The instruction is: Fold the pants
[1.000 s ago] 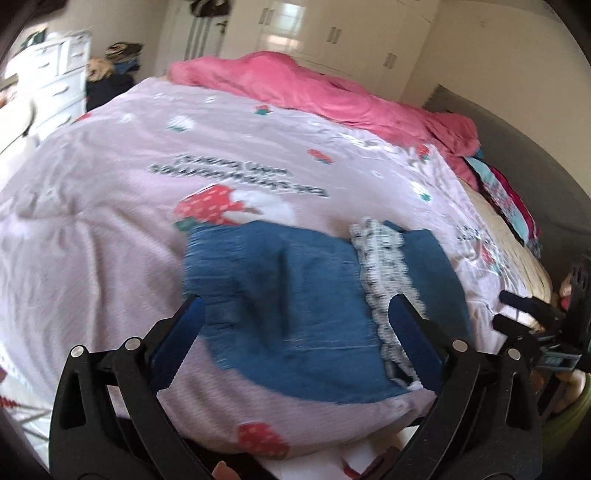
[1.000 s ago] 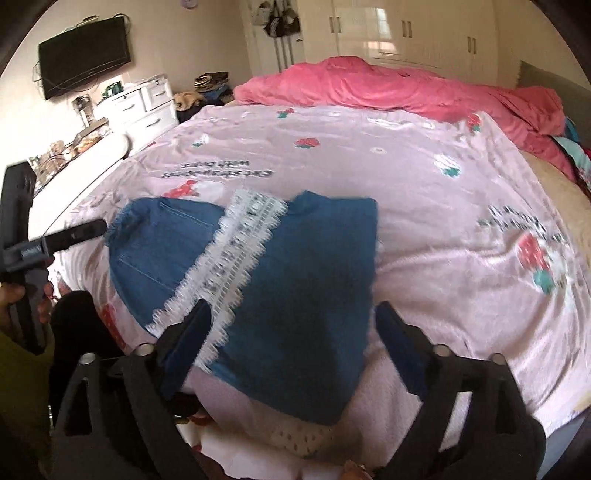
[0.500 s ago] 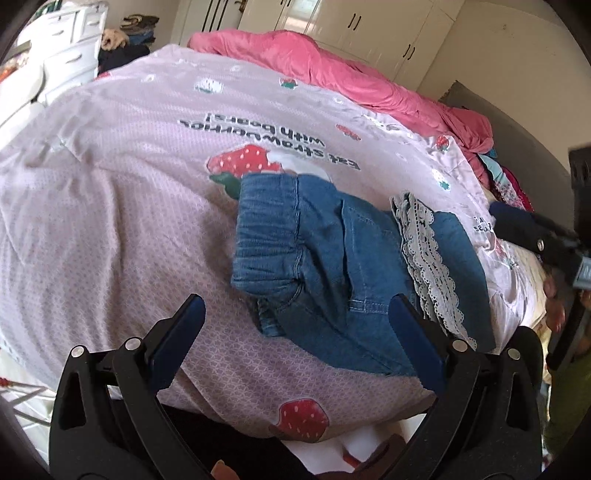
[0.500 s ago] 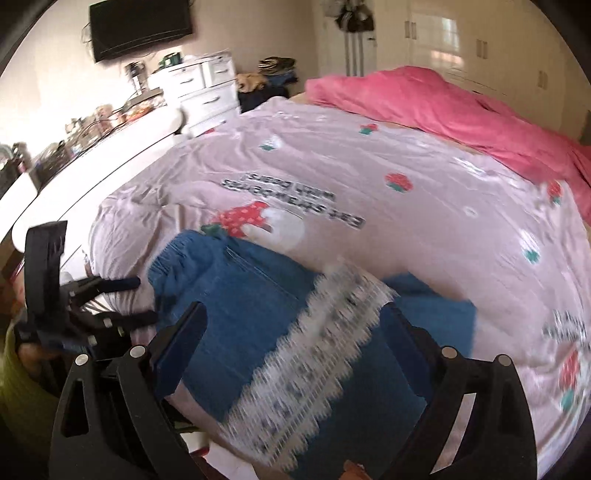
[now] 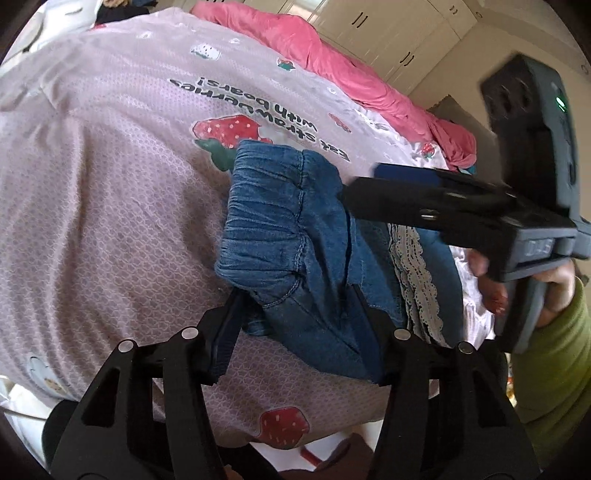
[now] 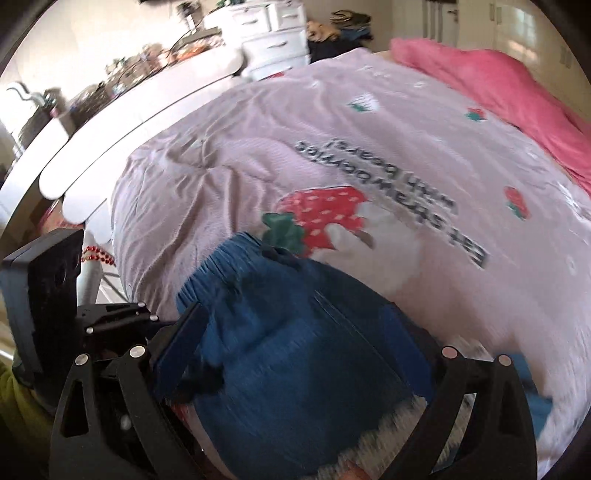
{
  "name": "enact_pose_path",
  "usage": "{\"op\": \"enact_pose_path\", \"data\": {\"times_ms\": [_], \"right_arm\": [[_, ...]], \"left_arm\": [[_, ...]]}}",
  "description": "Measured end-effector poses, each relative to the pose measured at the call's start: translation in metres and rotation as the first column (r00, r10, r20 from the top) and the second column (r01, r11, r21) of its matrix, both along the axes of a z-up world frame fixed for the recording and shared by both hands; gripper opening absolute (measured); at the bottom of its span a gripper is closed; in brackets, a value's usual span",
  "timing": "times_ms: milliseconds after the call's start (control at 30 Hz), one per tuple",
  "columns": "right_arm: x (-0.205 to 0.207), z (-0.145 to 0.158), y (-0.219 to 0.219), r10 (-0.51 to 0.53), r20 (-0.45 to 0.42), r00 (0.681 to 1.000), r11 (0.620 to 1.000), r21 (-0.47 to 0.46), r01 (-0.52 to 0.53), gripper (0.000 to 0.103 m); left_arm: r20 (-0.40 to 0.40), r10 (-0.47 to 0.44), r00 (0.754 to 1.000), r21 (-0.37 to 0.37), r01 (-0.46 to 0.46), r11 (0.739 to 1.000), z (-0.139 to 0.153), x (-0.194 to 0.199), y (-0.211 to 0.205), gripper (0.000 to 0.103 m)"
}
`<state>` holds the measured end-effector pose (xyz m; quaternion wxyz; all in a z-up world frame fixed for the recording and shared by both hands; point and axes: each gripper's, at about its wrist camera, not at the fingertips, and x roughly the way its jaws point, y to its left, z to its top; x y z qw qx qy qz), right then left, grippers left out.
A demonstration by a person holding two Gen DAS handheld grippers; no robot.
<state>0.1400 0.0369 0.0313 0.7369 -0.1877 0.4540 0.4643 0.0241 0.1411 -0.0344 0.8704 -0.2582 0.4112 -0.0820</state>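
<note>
Blue denim pants [image 5: 295,251] with a gathered waistband and a white lace hem [image 5: 417,280] lie folded on the pink strawberry bedspread [image 5: 110,192]. My left gripper [image 5: 295,332] is open, its fingers astride the near corner of the pants below the waistband. My right gripper [image 6: 295,354] is open, its fingers spread either side of the denim [image 6: 288,332]; in the left wrist view it reaches in from the right [image 5: 376,192] over the pants near the waistband. The right wrist view is blurred.
A pink quilt [image 5: 332,62] is heaped at the far side of the bed. White drawers [image 6: 273,37] and a cluttered white counter [image 6: 140,92] stand left of the bed. Wardrobe doors [image 5: 388,33] line the back wall.
Both grippers have moved in close to the pants. The left fingers now straddle the near corner and stand closer together. The right gripper has swung left over the waistband end.
</note>
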Motion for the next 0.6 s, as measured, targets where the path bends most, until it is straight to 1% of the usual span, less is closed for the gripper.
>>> {"op": "enact_pose_path", "data": {"times_ms": [200, 300, 367, 400, 433, 500, 567, 600], "right_arm": [[0.017, -0.025, 0.037, 0.032, -0.084, 0.996, 0.998, -0.053, -0.037, 0.094], [0.025, -0.035, 0.043, 0.028, -0.145, 0.989, 0.999, -0.039, -0.034, 0.094], [0.029, -0.040, 0.044, 0.015, -0.173, 0.985, 1.000, -0.012, -0.017, 0.094], [0.029, -0.042, 0.044, 0.017, -0.179, 0.984, 1.000, -0.004, -0.018, 0.086], [0.026, -0.044, 0.046, 0.034, -0.189, 0.981, 0.999, 0.003, -0.034, 0.067], [0.022, -0.047, 0.048, 0.062, -0.209, 0.976, 0.998, 0.015, -0.061, 0.049], [0.018, -0.043, 0.043, 0.068, -0.199, 0.978, 0.997, 0.032, -0.063, 0.043], [0.019, -0.039, 0.037, 0.065, -0.214, 0.975, 0.997, 0.053, -0.055, 0.039]], "left_arm": [[-0.010, -0.002, 1.000, -0.023, 0.002, 1.000, -0.004, 0.001, 0.003, 0.047], [-0.013, 0.000, 1.000, -0.025, 0.000, 1.000, -0.004, 0.001, 0.004, 0.048], [-0.015, 0.000, 1.000, -0.023, 0.000, 1.000, -0.004, 0.001, 0.003, 0.052], [-0.015, -0.002, 1.000, -0.024, 0.002, 1.000, -0.004, 0.001, 0.003, 0.054], [-0.016, -0.001, 1.000, -0.024, 0.000, 1.000, -0.004, 0.002, 0.003, 0.057], [-0.019, 0.002, 1.000, -0.026, -0.002, 1.000, -0.004, 0.002, 0.003, 0.061], [-0.021, 0.004, 1.000, -0.031, -0.005, 1.000, -0.004, 0.002, 0.004, 0.064], [-0.021, 0.001, 1.000, -0.034, -0.002, 0.999, -0.004, 0.001, 0.004, 0.067]]}}
